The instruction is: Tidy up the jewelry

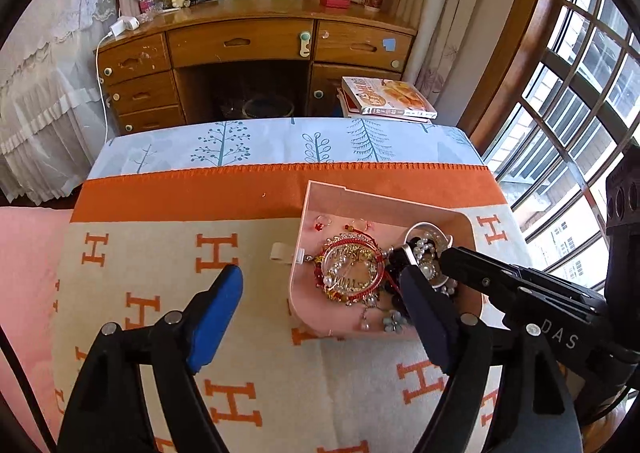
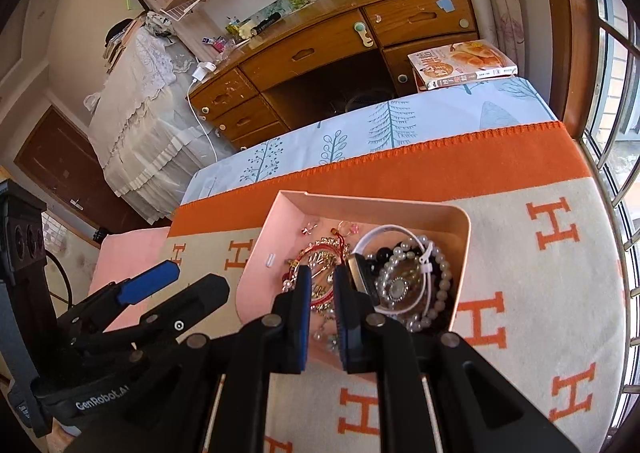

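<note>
Writing: "DAS", "GenRobot.AI" | left gripper (image 1: pixel 320 305) fingers apart | right gripper (image 2: pixel 323 293) fingers nearly together over jewelry tray (image 2: pixel 420 209)

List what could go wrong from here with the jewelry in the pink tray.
1. The pieces in the pink tray lie heaped and interlaced, so the right gripper, fingers narrowly apart over the red bracelet, may drag neighbours out with it.
2. The pearl bracelet could snag and spill beads.
3. The left gripper hangs wide open; the tray is unbraced and might slide.
</note>
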